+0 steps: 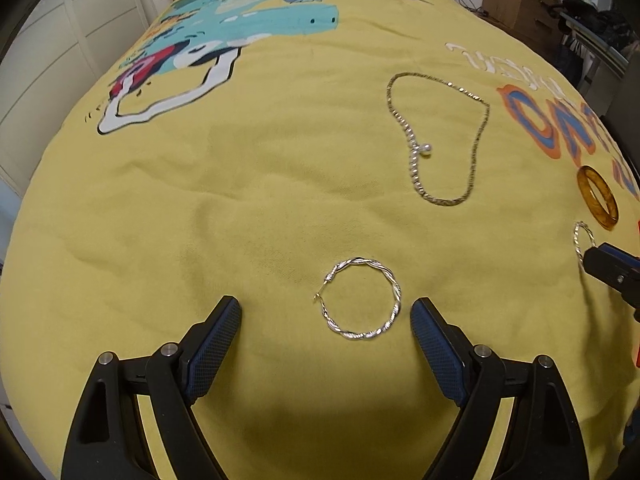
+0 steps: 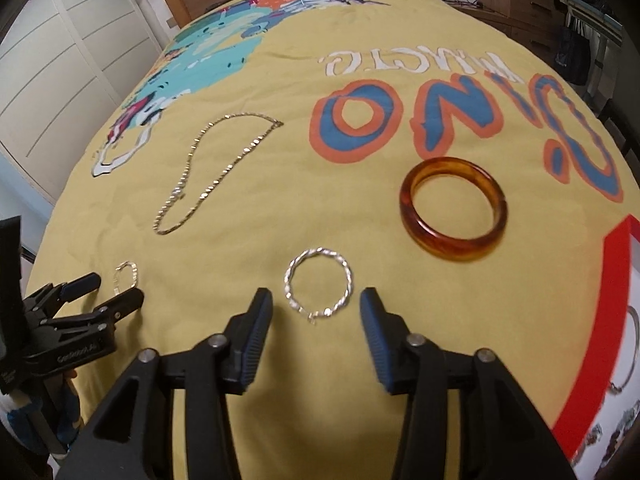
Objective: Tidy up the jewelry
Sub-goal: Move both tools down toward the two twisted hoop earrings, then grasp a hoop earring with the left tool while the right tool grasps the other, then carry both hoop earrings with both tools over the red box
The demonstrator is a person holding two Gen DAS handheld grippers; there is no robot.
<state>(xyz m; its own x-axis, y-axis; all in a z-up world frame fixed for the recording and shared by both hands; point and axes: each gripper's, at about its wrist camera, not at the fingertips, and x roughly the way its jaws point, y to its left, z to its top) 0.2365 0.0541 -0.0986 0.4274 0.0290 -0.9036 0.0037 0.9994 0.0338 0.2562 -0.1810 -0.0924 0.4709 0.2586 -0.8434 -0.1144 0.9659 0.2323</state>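
On a yellow printed bedspread (image 1: 240,200), both grippers rest with jaws spread wide and empty, the left gripper (image 1: 326,314) framing one twisted silver hoop earring (image 1: 362,298), the right gripper (image 2: 317,306) framing its twin (image 2: 319,284) near an amber bangle (image 2: 454,208).

Two twisted silver hoop earrings (image 1: 362,299) (image 2: 319,283) lay flat on the yellow bedspread (image 1: 240,200), nearer than the looped chain necklace (image 1: 440,136); an amber bangle (image 2: 453,209) lay right of that necklace.
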